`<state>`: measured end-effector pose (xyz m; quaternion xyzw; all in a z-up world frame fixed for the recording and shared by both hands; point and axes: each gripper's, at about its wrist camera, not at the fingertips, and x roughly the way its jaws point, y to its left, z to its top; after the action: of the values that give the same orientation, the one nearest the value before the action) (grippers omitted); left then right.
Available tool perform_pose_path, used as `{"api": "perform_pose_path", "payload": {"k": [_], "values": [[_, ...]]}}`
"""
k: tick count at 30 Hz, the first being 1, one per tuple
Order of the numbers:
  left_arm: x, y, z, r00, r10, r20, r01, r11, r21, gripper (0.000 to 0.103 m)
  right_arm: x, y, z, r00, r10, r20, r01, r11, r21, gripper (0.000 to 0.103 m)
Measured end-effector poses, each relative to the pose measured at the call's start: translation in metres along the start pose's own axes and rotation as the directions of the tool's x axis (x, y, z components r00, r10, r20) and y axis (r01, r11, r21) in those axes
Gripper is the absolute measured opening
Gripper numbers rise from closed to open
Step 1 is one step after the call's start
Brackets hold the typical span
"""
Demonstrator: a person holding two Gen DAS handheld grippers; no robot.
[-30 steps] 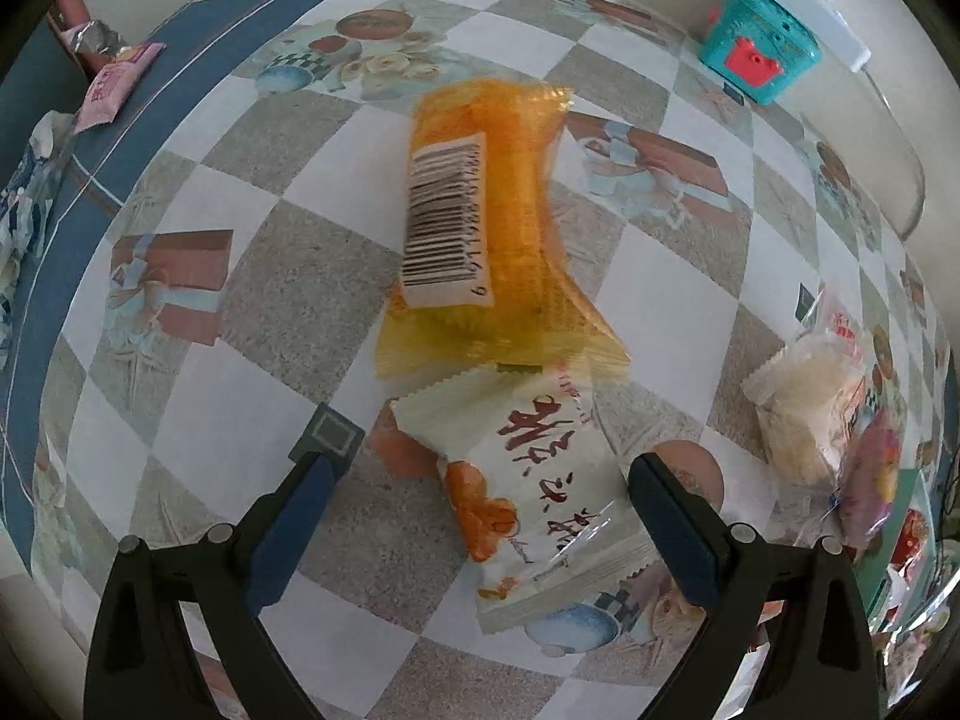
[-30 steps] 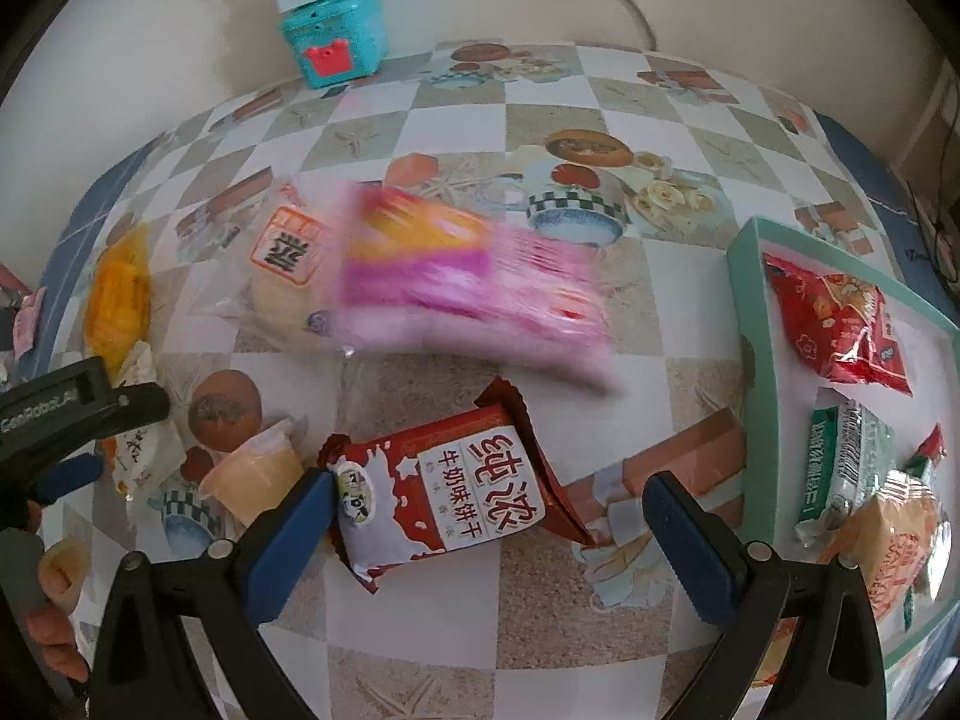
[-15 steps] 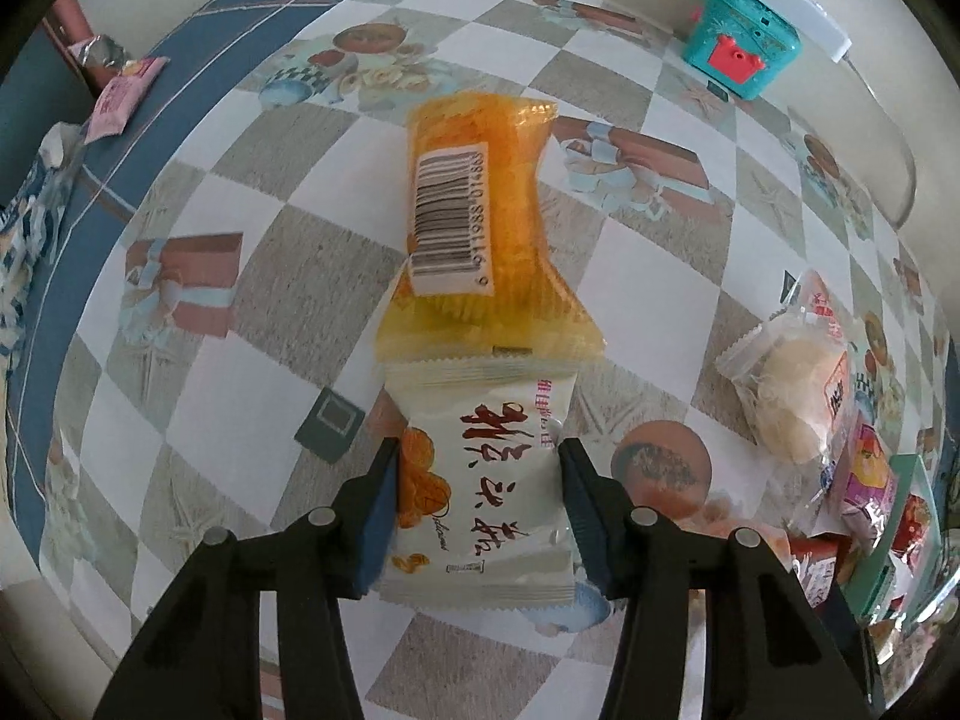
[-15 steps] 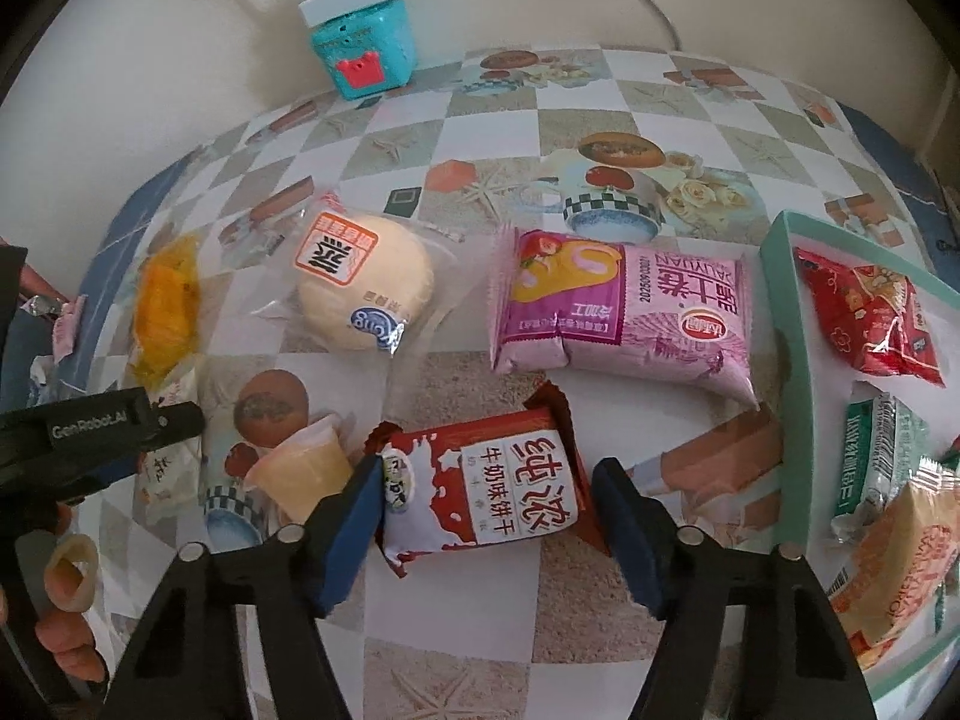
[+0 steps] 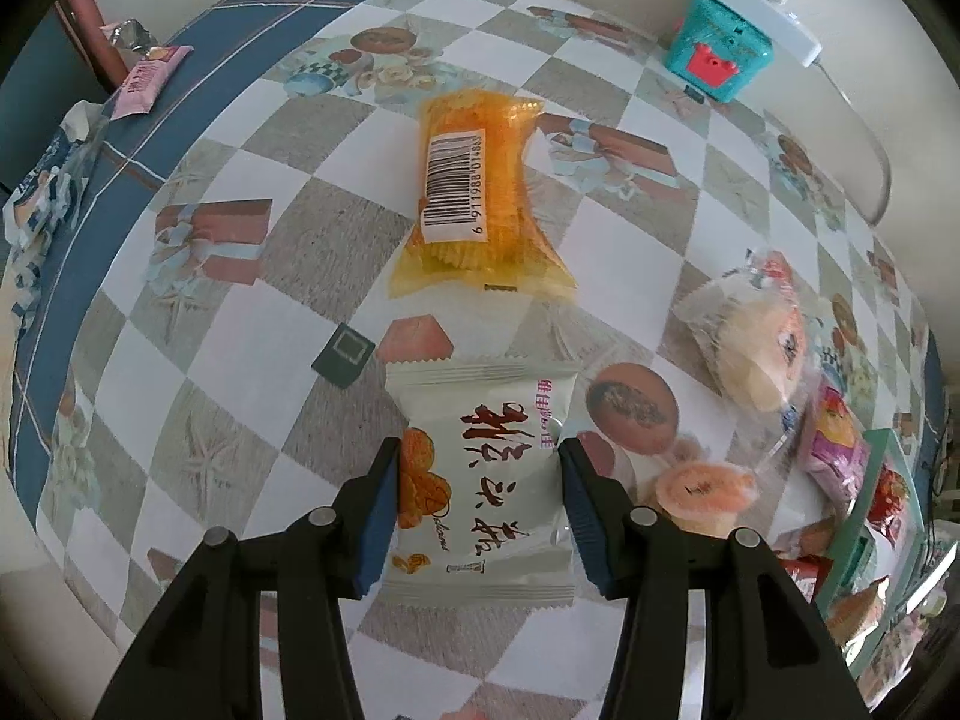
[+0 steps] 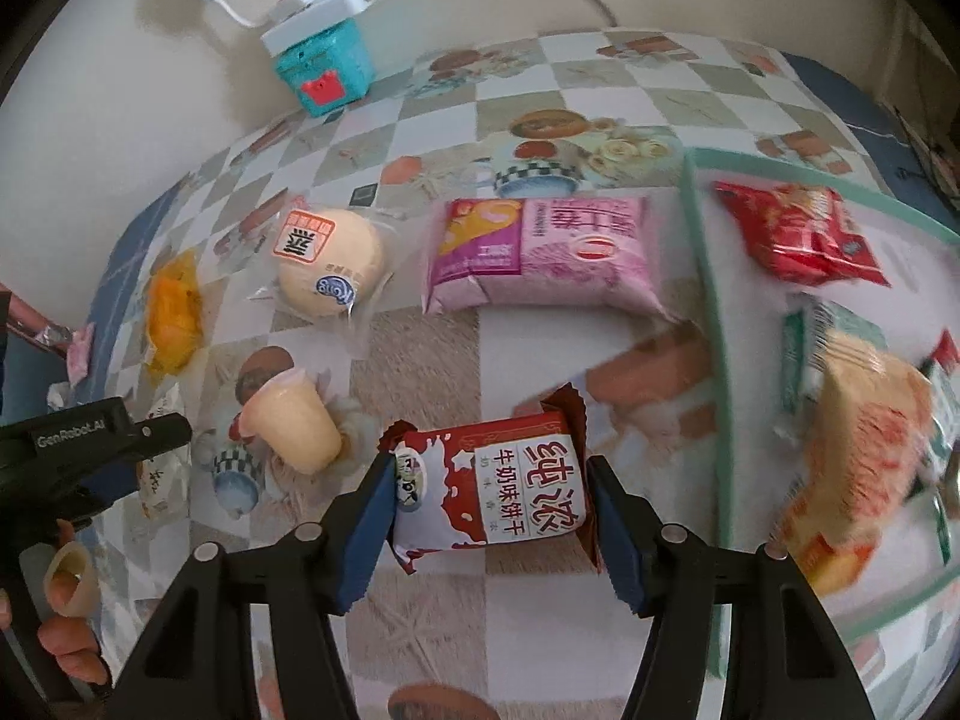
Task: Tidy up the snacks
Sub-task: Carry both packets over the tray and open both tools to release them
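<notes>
Left gripper [image 5: 477, 483] tipped steeply down, clamped on white pkt [image 5: 480, 480] — right gripper [image 6: 489, 495] likewise, on red-white biscuit pkt [image 6: 489, 489].

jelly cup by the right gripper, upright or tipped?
Tipped. In the right wrist view the jelly cup lies on its side on the tablecloth, sealed wide end up-left, narrow base down-right, left of the red-and-white biscuit pack.

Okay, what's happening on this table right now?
A person is sorting snacks with two handheld grippers. The left gripper has closed on a white snack packet; the right gripper has just closed on a red-and-white biscuit packet. Several snacks already lie in the green-rimmed tray; a pink packet and a round bun remain on the tablecloth.
</notes>
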<state>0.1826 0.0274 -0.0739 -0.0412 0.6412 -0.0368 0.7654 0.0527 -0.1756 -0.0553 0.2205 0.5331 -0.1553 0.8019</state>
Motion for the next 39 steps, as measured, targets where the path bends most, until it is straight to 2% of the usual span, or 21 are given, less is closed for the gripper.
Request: {"api": "perform_pose_path", "payload": {"k": [7, 14, 21, 30, 39], "values": [[-0.028, -0.009, -0.028, 0.999, -0.008, 0.047, 0.008, 1.000, 0.012, 0.053, -0.043, -0.009, -0.008, 0.998, 0.009, 0.070, -0.011, 1.000, 0.028, 0.065], [-0.065, -0.013, -0.027, 0.994, -0.019, 0.108, 0.015, 0.999, 0.036, 0.053, -0.072, -0.013, -0.016, 0.993, 0.013, 0.117, -0.017, 0.999, 0.035, 0.065], [-0.087, -0.030, -0.029, 0.986, -0.063, 0.157, 0.053, 0.996, 0.066, 0.053, -0.095, -0.027, -0.012, 0.986, 0.016, 0.168, -0.024, 0.999, 0.048, 0.065], [-0.108, -0.053, -0.037, 0.973, -0.118, 0.197, 0.102, 0.991, 0.090, 0.053, -0.116, -0.068, -0.004, 0.975, -0.057, 0.216, 0.030, 0.992, 0.126, 0.065], [-0.128, -0.098, -0.054, 0.960, -0.172, 0.219, 0.130, 0.972, 0.196, 0.053, -0.138, -0.131, -0.006, 0.957, -0.154, 0.244, 0.082, 0.956, 0.282, 0.065]]}}
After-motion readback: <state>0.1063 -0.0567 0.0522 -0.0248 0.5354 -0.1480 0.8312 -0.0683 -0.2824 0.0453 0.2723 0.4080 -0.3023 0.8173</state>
